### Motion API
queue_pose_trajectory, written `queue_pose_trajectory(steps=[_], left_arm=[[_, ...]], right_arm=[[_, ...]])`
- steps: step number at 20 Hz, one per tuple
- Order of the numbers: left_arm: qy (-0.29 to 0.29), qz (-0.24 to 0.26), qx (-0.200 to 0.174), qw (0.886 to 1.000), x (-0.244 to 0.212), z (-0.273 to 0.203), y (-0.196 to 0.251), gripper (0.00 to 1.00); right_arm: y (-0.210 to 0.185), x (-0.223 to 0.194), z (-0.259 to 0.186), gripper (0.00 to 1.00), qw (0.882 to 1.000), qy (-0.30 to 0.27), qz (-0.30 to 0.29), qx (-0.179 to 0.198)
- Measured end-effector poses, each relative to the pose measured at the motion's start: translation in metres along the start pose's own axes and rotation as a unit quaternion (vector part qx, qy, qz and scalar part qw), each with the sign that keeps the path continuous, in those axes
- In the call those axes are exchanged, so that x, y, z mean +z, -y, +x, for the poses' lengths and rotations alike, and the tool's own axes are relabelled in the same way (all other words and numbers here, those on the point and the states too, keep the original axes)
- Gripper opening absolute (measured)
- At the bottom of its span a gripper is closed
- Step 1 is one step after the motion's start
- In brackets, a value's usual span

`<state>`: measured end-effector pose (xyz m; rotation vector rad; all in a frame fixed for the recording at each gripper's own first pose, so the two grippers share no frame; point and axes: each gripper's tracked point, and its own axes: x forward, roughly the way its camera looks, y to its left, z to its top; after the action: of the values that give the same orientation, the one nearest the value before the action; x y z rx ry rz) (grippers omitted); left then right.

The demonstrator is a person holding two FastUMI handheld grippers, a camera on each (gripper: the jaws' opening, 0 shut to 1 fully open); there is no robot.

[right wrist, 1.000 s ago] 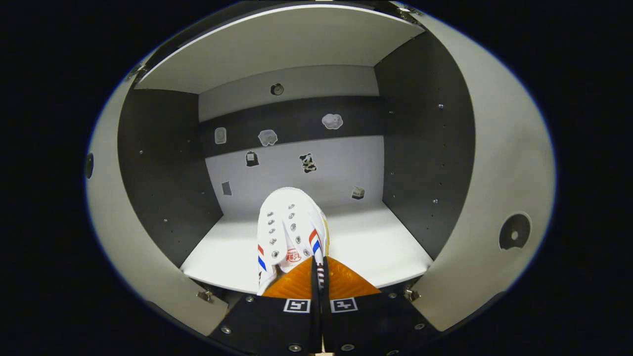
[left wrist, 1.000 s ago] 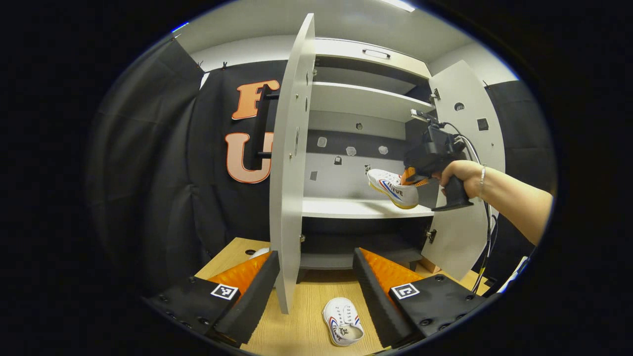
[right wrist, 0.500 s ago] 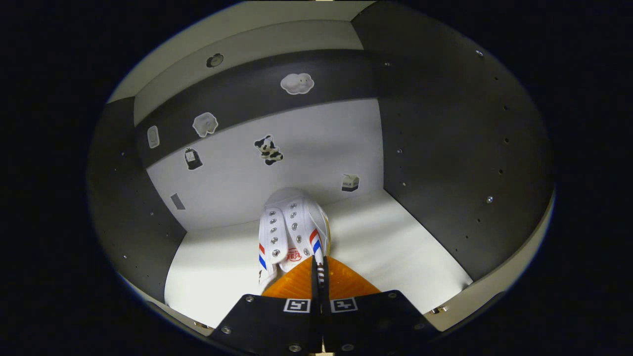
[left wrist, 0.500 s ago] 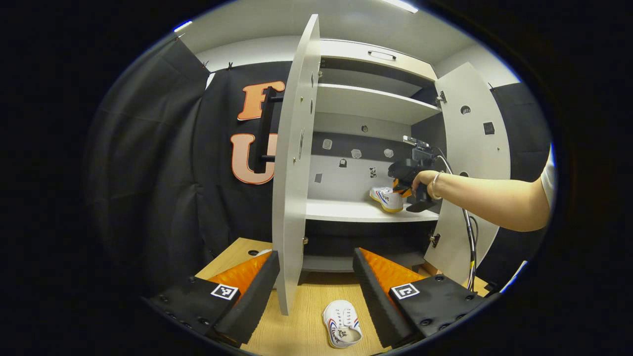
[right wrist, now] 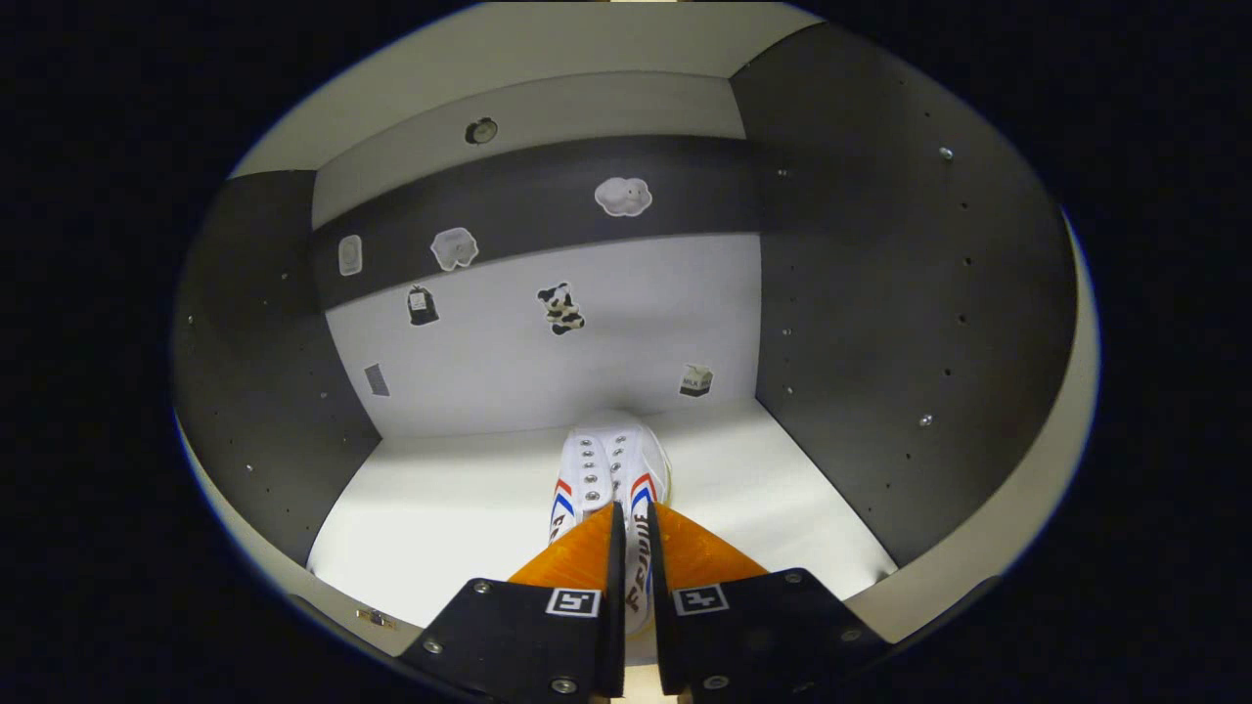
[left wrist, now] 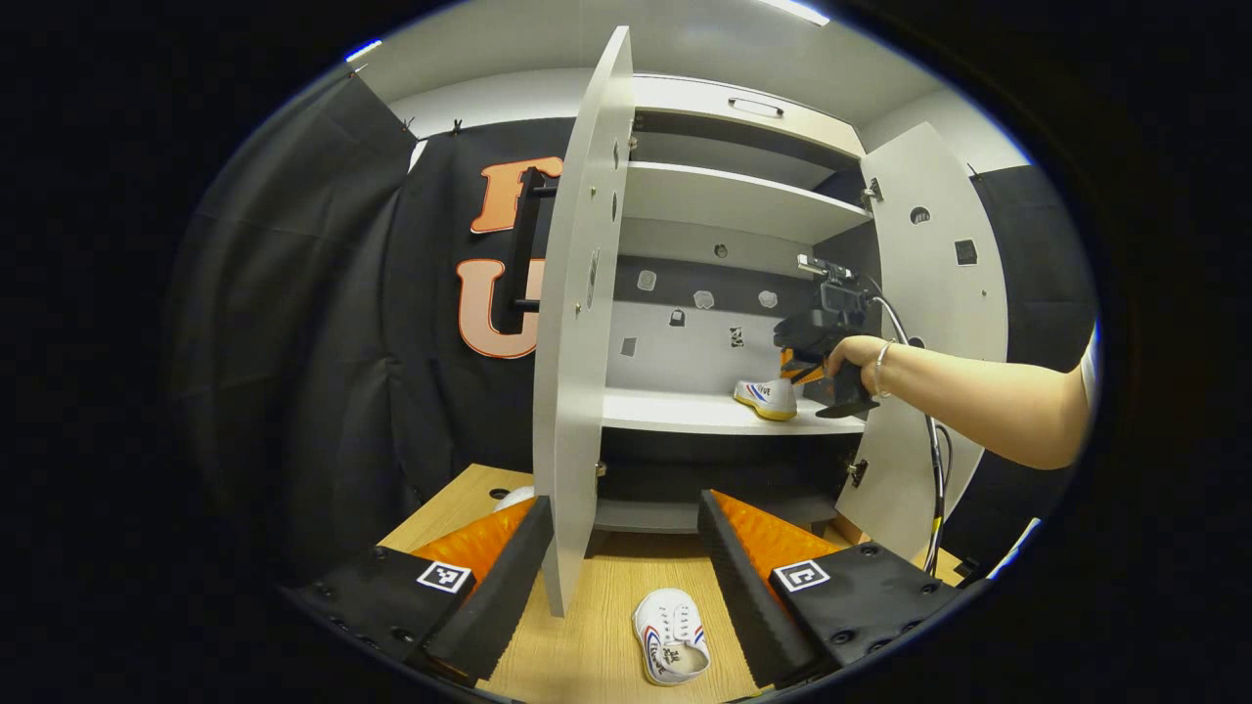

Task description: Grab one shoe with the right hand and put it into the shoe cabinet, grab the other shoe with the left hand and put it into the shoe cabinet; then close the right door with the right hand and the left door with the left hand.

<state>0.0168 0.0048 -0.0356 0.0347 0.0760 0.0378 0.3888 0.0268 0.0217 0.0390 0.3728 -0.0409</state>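
Shoe cabinet (left wrist: 729, 200) doors are both seen swung open in the left gripper view. One white shoe (right wrist: 608, 489) with red and blue stripes is set on the middle shelf (right wrist: 450, 513), toe toward the back wall, near the right side panel. The right gripper (right wrist: 631, 548) is seen with its orange fingers (right wrist: 577, 557) slightly parted around the shoe's heel; whether they press on it cannot be told. The other shoe (left wrist: 671, 636) lies on the wooden counter (left wrist: 587, 645) between the widely spread fingers of the left gripper (left wrist: 626, 577), ungrasped.
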Motion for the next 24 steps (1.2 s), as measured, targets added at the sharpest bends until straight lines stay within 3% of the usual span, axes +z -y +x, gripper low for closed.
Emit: queue_pose_trajectory(steps=[5, 6, 12, 18, 21, 24], left_arm=[[-0.006, -0.002, 0.005, 1.000, -0.007, -0.005, -0.004, 0.96], [-0.007, -0.001, 0.007, 1.000, -0.009, -0.006, -0.006, 0.96], [-0.029, -0.006, 0.009, 1.000, -0.029, -0.005, -0.010, 0.96], [-0.070, 0.013, -0.007, 0.997, -0.070, 0.000, 0.003, 0.99], [-0.095, 0.039, -0.017, 0.995, -0.098, 0.007, 0.014, 0.97], [-0.137, 0.032, -0.038, 0.989, -0.134, 0.017, 0.030, 0.94]], right_arm=[[0.003, 0.013, -0.068, 0.39, 0.997, 0.071, -0.041, 0.000], [0.003, 0.013, -0.082, 0.49, 0.996, 0.082, -0.040, 0.005], [0.007, -0.005, -0.165, 0.75, 0.990, 0.131, -0.034, 0.028], [0.018, -0.036, -0.241, 0.88, 0.982, 0.178, -0.057, 0.033], [0.021, -0.052, -0.266, 0.92, 0.980, 0.189, -0.057, 0.041], [0.034, -0.069, -0.283, 0.92, 0.978, 0.196, -0.068, 0.027]])
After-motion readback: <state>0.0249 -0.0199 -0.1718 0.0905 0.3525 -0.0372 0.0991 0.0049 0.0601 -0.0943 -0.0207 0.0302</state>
